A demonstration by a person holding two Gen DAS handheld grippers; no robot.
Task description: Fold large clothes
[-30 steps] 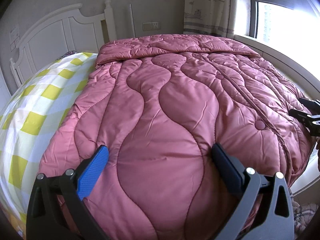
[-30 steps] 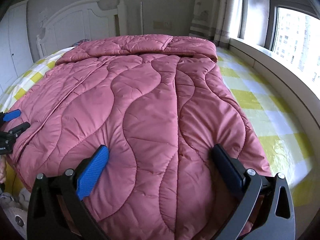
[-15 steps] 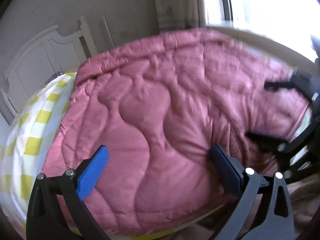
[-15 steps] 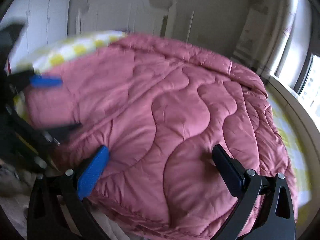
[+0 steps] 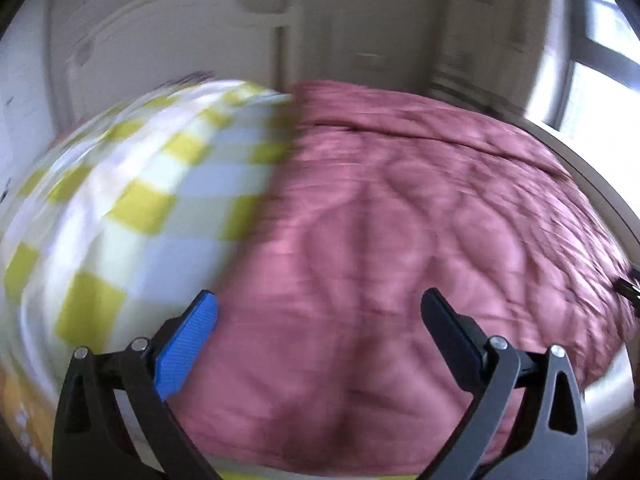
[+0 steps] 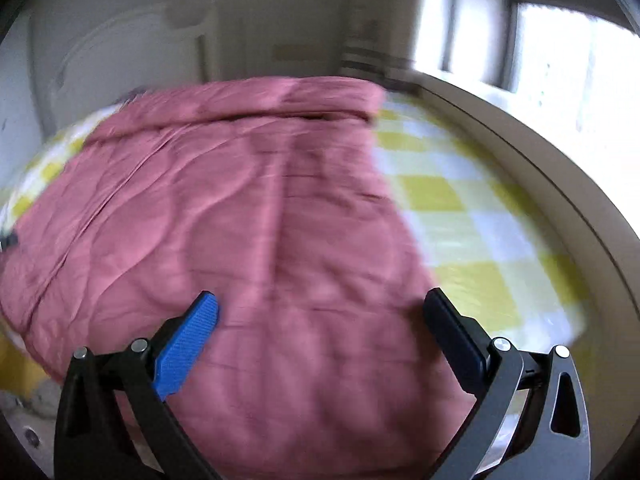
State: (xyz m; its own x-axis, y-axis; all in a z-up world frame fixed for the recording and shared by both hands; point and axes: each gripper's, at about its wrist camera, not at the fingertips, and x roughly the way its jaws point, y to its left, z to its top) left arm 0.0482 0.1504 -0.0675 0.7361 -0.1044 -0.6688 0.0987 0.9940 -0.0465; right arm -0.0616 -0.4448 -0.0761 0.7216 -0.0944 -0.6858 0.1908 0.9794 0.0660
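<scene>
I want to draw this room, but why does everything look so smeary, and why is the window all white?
Left wrist view: the pink quilt and checked sheet are smeared by motion blur, while the left tool stays sharp. Right wrist view: same blur, the right tool crisp, and the window glares white. Both views bulge like a fishbowl.

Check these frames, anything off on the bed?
Nothing damaged or spilled. The pink quilt lies flat over the middle of the bed, its far end folded back, with the yellow checked sheet bare on both sides. Both frames are motion-blurred, so fine detail is lost. The left gripper and right gripper are open, holding nothing.
</scene>
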